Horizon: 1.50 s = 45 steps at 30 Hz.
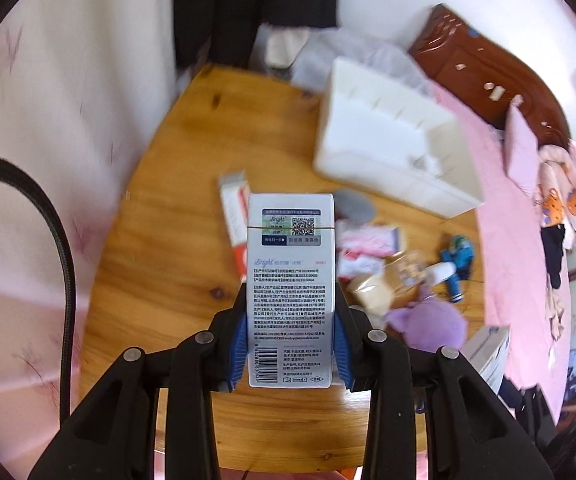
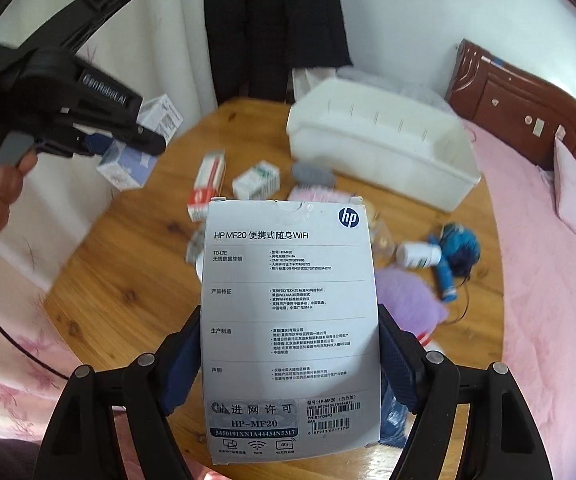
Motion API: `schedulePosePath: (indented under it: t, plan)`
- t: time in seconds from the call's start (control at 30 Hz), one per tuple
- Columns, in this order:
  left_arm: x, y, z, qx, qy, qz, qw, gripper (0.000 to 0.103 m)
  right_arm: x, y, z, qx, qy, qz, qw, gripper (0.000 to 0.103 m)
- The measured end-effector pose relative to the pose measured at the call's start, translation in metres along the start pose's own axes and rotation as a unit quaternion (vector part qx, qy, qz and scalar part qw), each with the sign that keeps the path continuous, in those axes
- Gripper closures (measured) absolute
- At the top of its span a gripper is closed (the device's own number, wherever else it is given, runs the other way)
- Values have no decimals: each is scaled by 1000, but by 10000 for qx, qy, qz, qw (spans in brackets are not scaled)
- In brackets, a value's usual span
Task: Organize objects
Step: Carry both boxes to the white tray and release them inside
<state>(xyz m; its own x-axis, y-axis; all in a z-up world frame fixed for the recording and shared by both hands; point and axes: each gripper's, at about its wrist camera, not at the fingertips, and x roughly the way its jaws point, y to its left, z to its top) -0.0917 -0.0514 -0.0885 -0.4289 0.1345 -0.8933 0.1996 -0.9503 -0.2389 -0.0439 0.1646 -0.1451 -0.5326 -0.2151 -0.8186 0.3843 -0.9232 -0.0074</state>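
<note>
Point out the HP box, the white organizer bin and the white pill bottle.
HP box (image 2: 290,320): right wrist view, middle of its printed face.
white organizer bin (image 2: 380,148): right wrist view, its front wall.
white pill bottle (image 2: 418,255): right wrist view, its body.

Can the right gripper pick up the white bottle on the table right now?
Probably not yet. The right gripper has its jaws shut on the HP box, so nothing else fits in. The white bottle lies uncovered on the table, beside the blue toy.
</note>
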Motion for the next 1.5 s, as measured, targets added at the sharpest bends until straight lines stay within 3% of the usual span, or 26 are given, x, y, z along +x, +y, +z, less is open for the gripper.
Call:
schedulePosePath:
  t: [0.33,0.53,0.7,0.9,1.03,1.23,1.5]
  plan:
    - [-61,-57,70,744,-608,-338,9948,65,-61,-47,102,412,-602,-29,9973,24]
    - [-72,-88,121,1194,-845,-533,9878,65,-89,-80,172,632,-977,-280,9928,24]
    - [-62,-115,161,1540,-950,-536,9820,65,-89,-101,229,870,-1105,-500,9888,24]
    - [-17,-137,201,1744,-890,-468,9795,65,-54,-127,283,1151,-1063,-822,9842,24]
    - [27,-142,215,1811,-770,-335,9799,65,-11,-142,298,1465,-842,-859,9819,24]
    - [89,-146,221,1911,-536,-142,9800,65,66,-171,292,2023,-304,-799,9756,24]
    - [141,-150,213,1819,-196,-87,9831,65,144,-192,271,2352,367,-879,9673,24]
